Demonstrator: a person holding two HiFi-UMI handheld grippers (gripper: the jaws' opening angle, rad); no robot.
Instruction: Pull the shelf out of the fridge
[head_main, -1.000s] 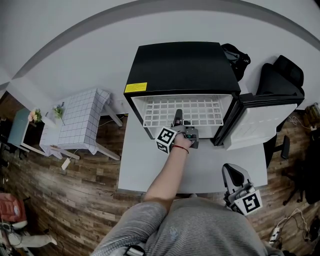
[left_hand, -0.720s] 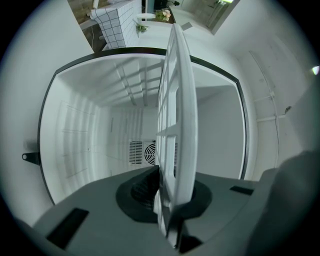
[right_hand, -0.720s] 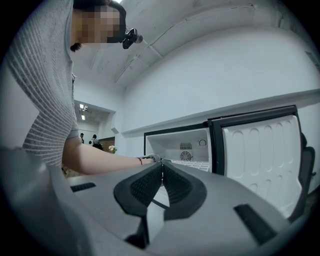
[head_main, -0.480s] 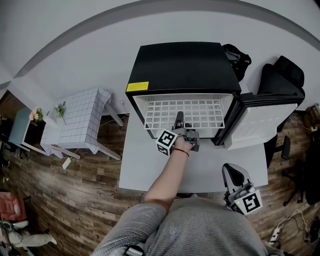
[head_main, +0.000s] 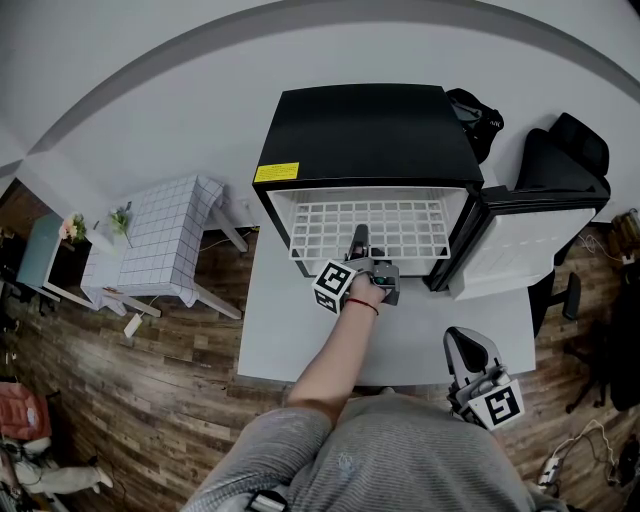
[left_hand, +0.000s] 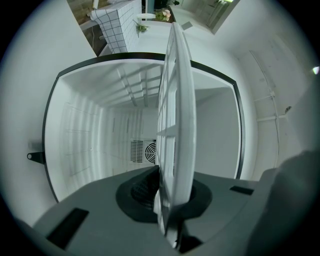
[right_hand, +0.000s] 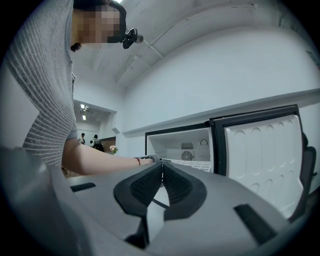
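Note:
A black mini fridge (head_main: 360, 130) stands on a white table (head_main: 290, 340) with its door (head_main: 510, 250) swung open to the right. Its white wire shelf (head_main: 400, 225) sticks partly out of the front. My left gripper (head_main: 357, 242) is shut on the middle of the shelf's front edge. In the left gripper view the shelf (left_hand: 175, 100) runs edge-on between the jaws of the left gripper (left_hand: 167, 220), with the white interior (left_hand: 100, 135) behind. My right gripper (head_main: 462, 345) hovers at the table's near right corner, shut and empty. In the right gripper view the right gripper (right_hand: 161, 180) has its pads touching.
The open door (right_hand: 260, 160) blocks the table's right side. A small table with a checked cloth (head_main: 160, 240) stands at the left on the wooden floor. A black office chair (head_main: 560, 160) and a dark bag (head_main: 475, 115) sit behind and right of the fridge.
The shelf and my left gripper have come slightly further out of the fridge, toward the person. The right gripper has stayed still.

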